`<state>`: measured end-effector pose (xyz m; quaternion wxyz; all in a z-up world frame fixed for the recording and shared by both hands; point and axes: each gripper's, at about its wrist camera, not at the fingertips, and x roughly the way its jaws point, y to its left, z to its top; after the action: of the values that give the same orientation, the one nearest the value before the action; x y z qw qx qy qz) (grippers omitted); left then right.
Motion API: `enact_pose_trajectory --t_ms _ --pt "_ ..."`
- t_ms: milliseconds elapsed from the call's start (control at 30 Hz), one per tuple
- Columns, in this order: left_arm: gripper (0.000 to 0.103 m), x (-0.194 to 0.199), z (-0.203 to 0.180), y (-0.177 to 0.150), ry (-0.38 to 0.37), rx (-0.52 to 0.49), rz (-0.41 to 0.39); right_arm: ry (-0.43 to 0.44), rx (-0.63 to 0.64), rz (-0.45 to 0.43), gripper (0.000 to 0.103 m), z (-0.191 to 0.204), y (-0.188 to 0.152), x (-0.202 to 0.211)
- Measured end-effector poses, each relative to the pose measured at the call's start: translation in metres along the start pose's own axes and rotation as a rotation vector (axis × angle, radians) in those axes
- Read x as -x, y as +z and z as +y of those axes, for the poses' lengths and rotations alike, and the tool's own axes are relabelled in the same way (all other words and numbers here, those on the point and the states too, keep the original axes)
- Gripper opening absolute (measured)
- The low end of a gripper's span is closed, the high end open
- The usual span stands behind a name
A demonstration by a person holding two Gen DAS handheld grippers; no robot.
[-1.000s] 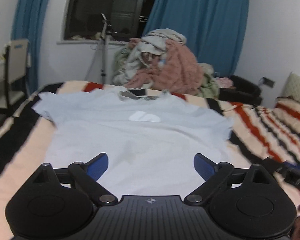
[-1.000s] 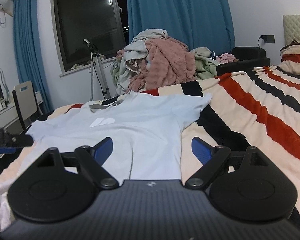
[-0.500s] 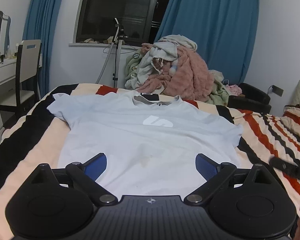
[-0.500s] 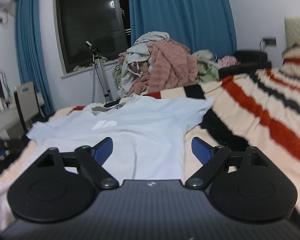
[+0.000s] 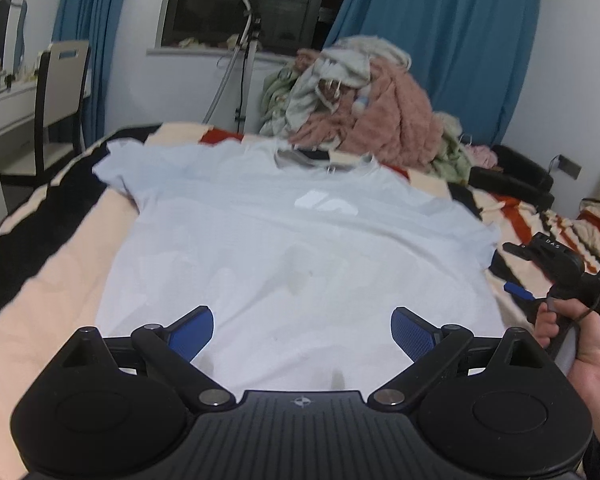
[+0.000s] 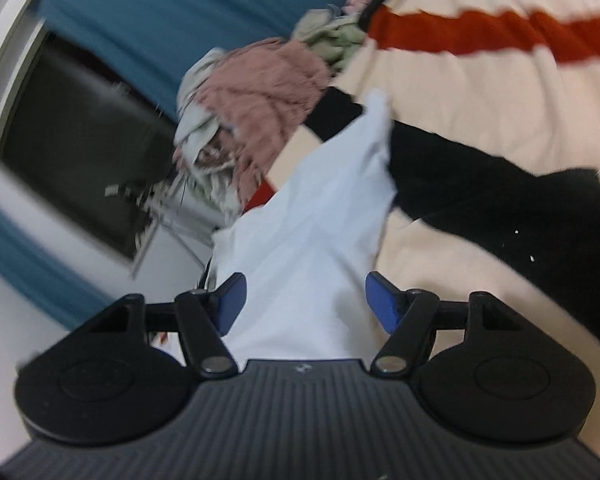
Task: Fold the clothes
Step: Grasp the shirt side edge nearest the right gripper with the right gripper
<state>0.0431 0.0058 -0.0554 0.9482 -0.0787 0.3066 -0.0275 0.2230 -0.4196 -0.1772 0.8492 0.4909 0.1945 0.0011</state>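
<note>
A light blue T-shirt (image 5: 292,240) lies spread flat, front up, on the striped blanket (image 5: 40,280); its collar is at the far end. My left gripper (image 5: 302,332) hovers open over the near hem, and nothing sits between its blue pads. My right gripper (image 5: 516,268), held in a hand (image 5: 580,356), is rolled onto its side at the shirt's right edge. In the right wrist view the shirt's side (image 6: 312,240) runs between the right gripper's (image 6: 306,300) fingers. Those jaws are closing, and the pads stand clear of the cloth.
A heap of pink and grey clothes (image 5: 360,112) is piled beyond the bed's far end. A chair (image 5: 60,96) and white desk stand at the left, a tripod (image 5: 248,60) by the window, a black seat (image 5: 512,172) at the right.
The right gripper rolled onto its side, swung down to the shirt's right edge, and its jaws narrowed. The left gripper sank a little toward the hem.
</note>
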Motion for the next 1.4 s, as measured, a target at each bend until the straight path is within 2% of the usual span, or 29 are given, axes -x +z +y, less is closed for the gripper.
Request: enact_pose_trajectory --t_ms 133,267,367,500,733,767,800,867,900,1133,1200,1267,1333,1400 --pt "0.097 -0.023 0.000 -0.002 -0.019 0.038 0.064 0.022 -0.118 -0.020 0.064 -0.034 0.001 -0.021" --pt "0.097 -0.042 -0.003 -0.003 -0.048 0.068 0.110 0.037 -0.106 -0.017 0.053 -0.039 0.005 -0.043" --pt "0.097 -0.052 -0.007 -0.007 -0.045 0.040 0.112 0.052 -0.129 -0.019 0.049 -0.042 0.008 -0.059" --pt "0.097 -0.066 -0.010 -0.011 -0.032 0.043 0.147 0.051 -0.138 -0.031 0.048 -0.044 0.013 -0.079" --pt "0.097 -0.078 -0.013 -0.012 -0.017 0.040 0.145 0.043 -0.111 -0.067 0.049 -0.040 0.021 -0.102" --pt "0.097 -0.079 -0.014 -0.013 -0.014 0.036 0.146 0.045 -0.103 -0.071 0.046 -0.039 0.022 -0.104" --pt "0.097 -0.080 -0.015 -0.013 -0.011 0.033 0.147 0.042 -0.099 -0.078 0.034 -0.038 0.023 -0.104" --pt "0.097 -0.082 -0.015 -0.012 -0.006 0.035 0.148 0.027 -0.102 -0.099 0.018 -0.039 0.024 -0.102" --pt "0.097 -0.083 -0.016 -0.012 -0.004 0.039 0.149 0.030 -0.115 -0.119 0.017 -0.041 0.024 -0.098" --pt "0.097 -0.074 -0.017 -0.010 -0.013 0.049 0.128 0.129 -0.193 -0.348 0.016 -0.049 0.031 -0.041" --pt "0.097 -0.069 -0.018 -0.009 -0.019 0.049 0.122 0.142 -0.232 -0.353 0.018 -0.052 0.033 -0.033" --pt "0.097 -0.065 -0.019 -0.009 -0.021 0.042 0.113 0.125 -0.289 -0.322 0.019 -0.054 0.032 -0.032" --pt "0.097 -0.061 -0.019 -0.009 -0.020 0.035 0.105 0.091 -0.317 -0.265 0.026 -0.055 0.027 -0.035" --pt "0.097 -0.059 -0.018 -0.009 -0.018 0.039 0.102 0.044 -0.331 -0.205 0.054 -0.054 0.021 -0.042"
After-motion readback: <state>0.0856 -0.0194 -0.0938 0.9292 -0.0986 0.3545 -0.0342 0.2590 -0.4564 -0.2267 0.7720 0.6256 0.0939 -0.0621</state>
